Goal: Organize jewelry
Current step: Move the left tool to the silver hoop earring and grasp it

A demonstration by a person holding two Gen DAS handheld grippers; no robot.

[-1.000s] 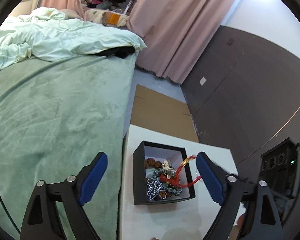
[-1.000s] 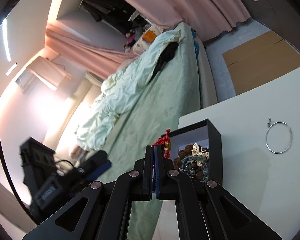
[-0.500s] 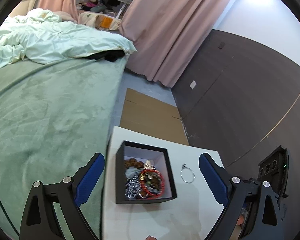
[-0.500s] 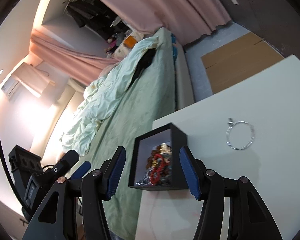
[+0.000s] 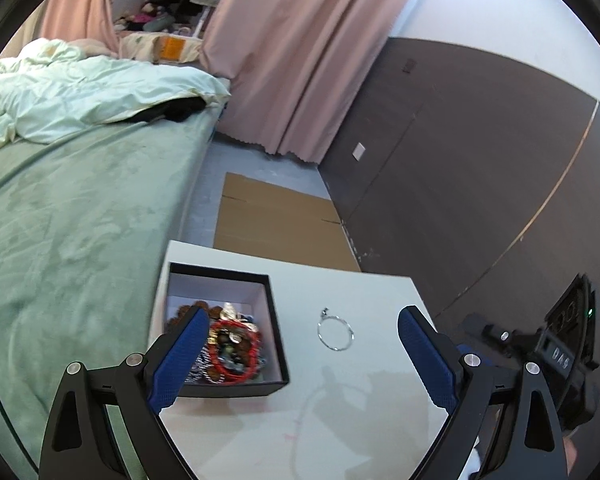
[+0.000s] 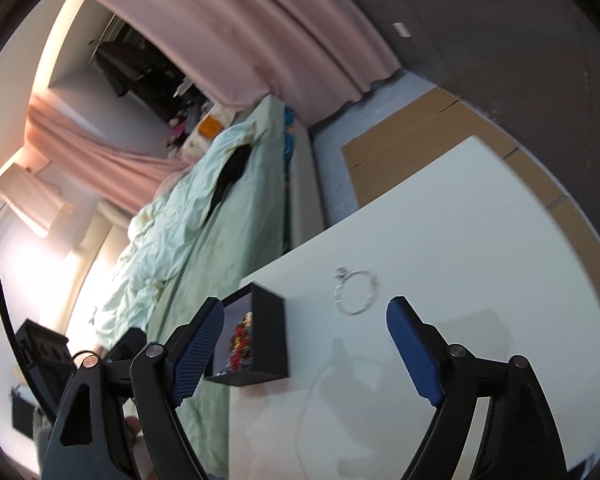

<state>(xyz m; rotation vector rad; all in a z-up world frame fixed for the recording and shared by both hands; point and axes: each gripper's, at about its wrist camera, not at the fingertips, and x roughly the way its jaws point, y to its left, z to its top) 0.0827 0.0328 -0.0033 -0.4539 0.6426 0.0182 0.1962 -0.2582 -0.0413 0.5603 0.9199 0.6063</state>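
Note:
A black open box (image 5: 275, 332) (image 6: 266, 328) sits near the left edge of the white table (image 5: 340, 420) (image 6: 460, 280). It holds a heap of jewelry with a red bead bracelet (image 5: 236, 350) on top. A thin silver hoop bracelet (image 5: 335, 332) (image 6: 355, 292) lies on the table right of the box. My left gripper (image 5: 302, 322) hangs open above both, nothing between its blue pads. My right gripper (image 6: 302, 312) is over the hoop with its jaws opening wide and nothing between them.
A bed with a green cover (image 5: 68, 220) and a rumpled pale duvet (image 5: 80, 96) runs along the table's left side. Flat cardboard (image 5: 276, 220) lies on the floor beyond the table. Pink curtains (image 5: 300, 60) and a dark wall panel (image 5: 480, 160) stand behind.
My right gripper let go of the red bracelet, which now lies in the box, opened wide and swung right toward the silver hoop. My left gripper drew back and right.

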